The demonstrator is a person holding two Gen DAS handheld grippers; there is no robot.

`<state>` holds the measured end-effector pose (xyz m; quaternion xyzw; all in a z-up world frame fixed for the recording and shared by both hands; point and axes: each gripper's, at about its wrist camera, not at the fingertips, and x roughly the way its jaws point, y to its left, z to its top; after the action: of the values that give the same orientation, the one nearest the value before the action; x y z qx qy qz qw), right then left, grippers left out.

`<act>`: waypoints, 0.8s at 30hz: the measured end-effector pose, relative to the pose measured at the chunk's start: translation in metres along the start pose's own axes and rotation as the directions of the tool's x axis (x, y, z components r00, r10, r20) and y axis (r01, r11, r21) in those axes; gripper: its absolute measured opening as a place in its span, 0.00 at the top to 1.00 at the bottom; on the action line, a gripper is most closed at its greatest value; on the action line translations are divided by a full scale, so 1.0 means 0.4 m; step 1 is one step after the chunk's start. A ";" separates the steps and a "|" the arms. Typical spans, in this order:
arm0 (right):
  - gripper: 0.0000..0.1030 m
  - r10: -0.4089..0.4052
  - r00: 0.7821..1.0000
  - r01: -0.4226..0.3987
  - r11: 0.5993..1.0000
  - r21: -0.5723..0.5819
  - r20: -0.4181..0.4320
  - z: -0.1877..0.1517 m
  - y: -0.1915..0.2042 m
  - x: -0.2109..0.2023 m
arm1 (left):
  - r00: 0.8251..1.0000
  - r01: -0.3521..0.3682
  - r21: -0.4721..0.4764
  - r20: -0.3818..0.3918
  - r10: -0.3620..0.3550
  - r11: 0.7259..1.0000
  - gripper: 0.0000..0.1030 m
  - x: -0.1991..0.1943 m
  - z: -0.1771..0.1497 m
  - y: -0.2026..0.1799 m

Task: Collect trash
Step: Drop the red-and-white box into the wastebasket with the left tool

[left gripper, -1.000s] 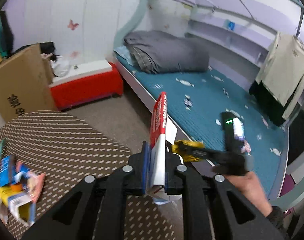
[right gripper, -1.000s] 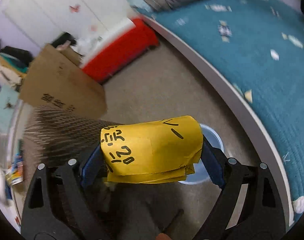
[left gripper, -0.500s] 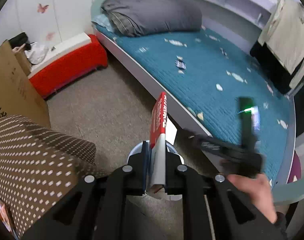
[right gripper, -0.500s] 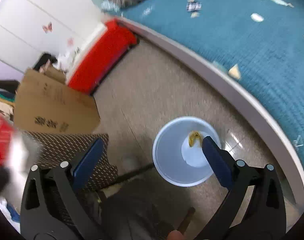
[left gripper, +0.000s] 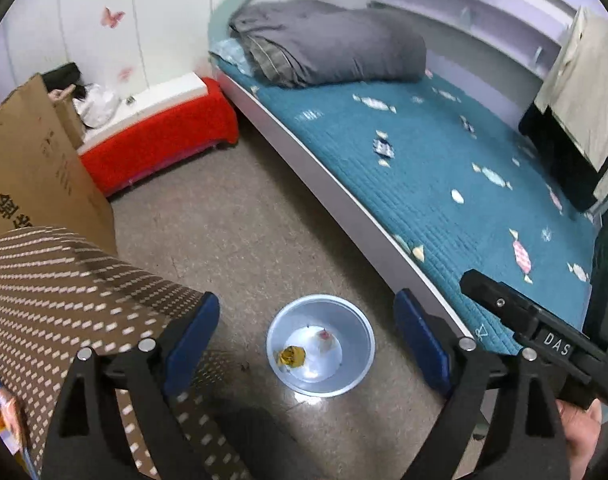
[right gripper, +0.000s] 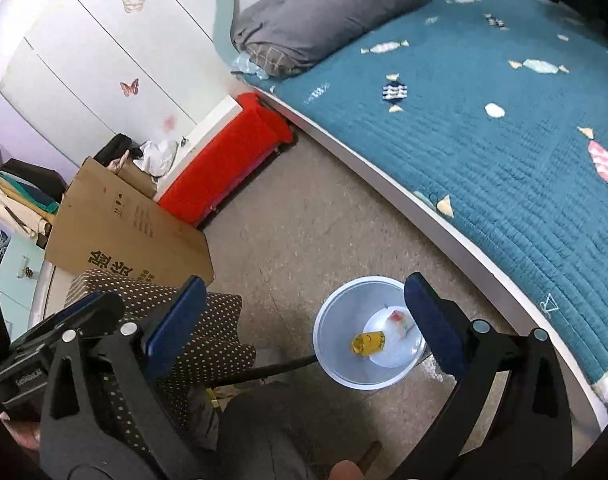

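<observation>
The left tool (left gripper: 305,340) hangs above the floor with its blue-padded fingers (left gripper: 190,338) spread wide and nothing between them. The right tool (right gripper: 304,320) is likewise wide apart and empty, its pads framing the same spot from the other side. Directly below both sits a pale blue wastebasket (left gripper: 355,360) on the speckled floor (left gripper: 244,216), just beside the white edge of the bed (left gripper: 443,168).

Inside the wastebasket lie two pieces of trash: a crumpled yellow wrapper (right gripper: 368,342) and a small red-and-white packet (right gripper: 399,318), both resting on the bottom. So the trash carried here looks to be in, and this step of the task seems finished.

More trash appears to wait on the brown dotted table (left gripper: 64,280) to the left, where a corner of colourful packaging (left gripper: 0,408) shows at the frame edge; what it is exactly cannot be made out.

Risks from here, as I judge them: the wastebasket is light and stands free, so a tool or a knee swinging back toward the table could knock it over and spill the wrappers. The table edge sits close to the left tool, so a hasty turn might clip it. Thin wrappers are also slippery for flat pads and could slide out mid-carry, landing on the floor or the bed instead.
</observation>
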<state>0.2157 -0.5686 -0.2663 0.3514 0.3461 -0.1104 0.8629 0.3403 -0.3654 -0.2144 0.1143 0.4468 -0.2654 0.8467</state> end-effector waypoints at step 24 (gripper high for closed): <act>0.06 0.148 0.979 -0.098 0.946 -0.309 0.143 -0.115 0.404 -0.288 | 0.942 -0.127 -0.091 0.301 0.149 0.988 0.07 -0.451 -0.181 0.175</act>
<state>0.1771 -0.4252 -0.1265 0.2269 0.2639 -0.0311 0.9370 0.2456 -0.2134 -0.1115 0.0726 0.3096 -0.2041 0.9259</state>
